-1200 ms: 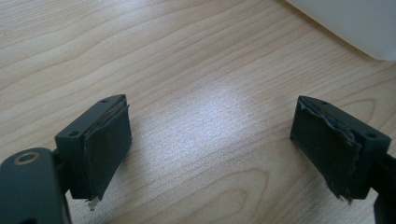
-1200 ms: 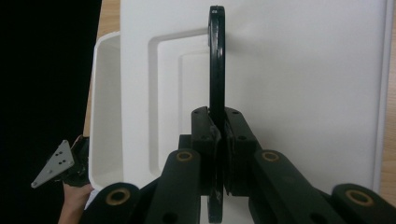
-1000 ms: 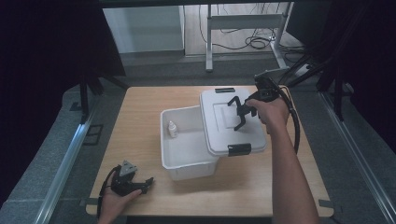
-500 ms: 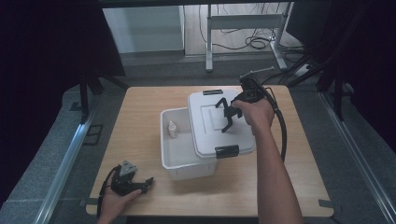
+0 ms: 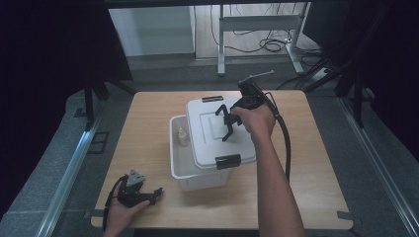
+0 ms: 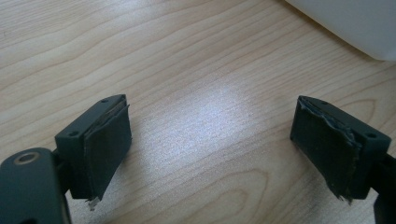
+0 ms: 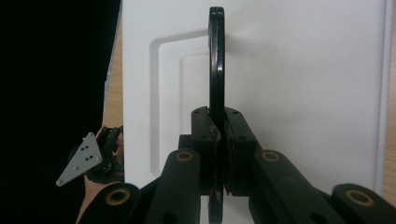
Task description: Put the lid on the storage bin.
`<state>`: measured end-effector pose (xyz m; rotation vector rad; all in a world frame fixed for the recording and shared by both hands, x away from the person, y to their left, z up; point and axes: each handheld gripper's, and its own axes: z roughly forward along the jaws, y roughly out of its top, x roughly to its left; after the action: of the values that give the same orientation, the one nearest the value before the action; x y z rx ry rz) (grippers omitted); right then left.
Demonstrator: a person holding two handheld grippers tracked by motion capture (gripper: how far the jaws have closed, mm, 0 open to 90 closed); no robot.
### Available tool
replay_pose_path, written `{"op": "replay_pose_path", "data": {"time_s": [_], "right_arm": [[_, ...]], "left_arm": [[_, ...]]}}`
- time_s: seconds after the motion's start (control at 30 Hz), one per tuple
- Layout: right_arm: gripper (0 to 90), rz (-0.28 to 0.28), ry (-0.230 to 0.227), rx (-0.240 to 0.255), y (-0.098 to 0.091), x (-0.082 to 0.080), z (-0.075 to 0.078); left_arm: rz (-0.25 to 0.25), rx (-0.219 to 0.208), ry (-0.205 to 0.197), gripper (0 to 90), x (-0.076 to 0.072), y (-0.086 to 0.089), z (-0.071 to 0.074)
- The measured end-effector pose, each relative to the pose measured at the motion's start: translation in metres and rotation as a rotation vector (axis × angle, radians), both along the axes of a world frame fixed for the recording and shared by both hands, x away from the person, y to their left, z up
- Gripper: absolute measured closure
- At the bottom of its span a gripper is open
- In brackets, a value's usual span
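**Lid held by its handle over the white box**

My right hand-held gripper point(image 5: 225, 121) is closed on the black handle point(image 7: 216, 70) of the white lid point(image 5: 220, 131). In the right gripper view the two jaws press on the thin handle from both sides, and the handle stands up on its edge between them. The lid is over the white box point(image 5: 190, 165), but it does not cover it fully: it lies shifted toward the right side, so the left part of the box is open. In this open part I see a small bottle point(image 5: 183, 137) standing upright inside the box. The lid has a black latch point(image 5: 228, 161) on its near edge and another black latch point(image 5: 213, 98) on its far edge. I cannot tell if the lid touches the rim of the box.

My left hand-held gripper point(image 5: 150, 196) rests low on the wooden surface point(image 5: 143, 128), near the front left corner, well apart from the box. Its jaws are wide apart with nothing between them; in the left gripper view I see bare wood between the pads point(image 6: 109, 149), and a corner of the box at the top right.
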<state>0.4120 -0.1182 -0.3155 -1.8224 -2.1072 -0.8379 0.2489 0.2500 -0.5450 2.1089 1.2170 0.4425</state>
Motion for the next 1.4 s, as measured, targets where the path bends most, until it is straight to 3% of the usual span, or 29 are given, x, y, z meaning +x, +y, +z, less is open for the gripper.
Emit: {"op": "replay_pose_path", "data": {"time_s": [0.5, 0.8, 1.4], "right_arm": [[85.2, 0.013, 0.018, 0.021, 0.027, -0.004, -0.004], [85.2, 0.011, 0.028, 0.007, 0.04, -0.01, -0.006], [85.3, 0.012, 0.063, 0.021, 0.06, -0.009, -0.026]], "left_arm": [[-0.002, -0.002, 0.0, 12.2, 0.0, 0.0, 0.0], [-0.001, -0.002, -0.002, 12.4, -0.001, 0.0, 0.0], [-0.002, -0.001, -0.001, 12.3, -0.001, 0.0, 0.0]]}}
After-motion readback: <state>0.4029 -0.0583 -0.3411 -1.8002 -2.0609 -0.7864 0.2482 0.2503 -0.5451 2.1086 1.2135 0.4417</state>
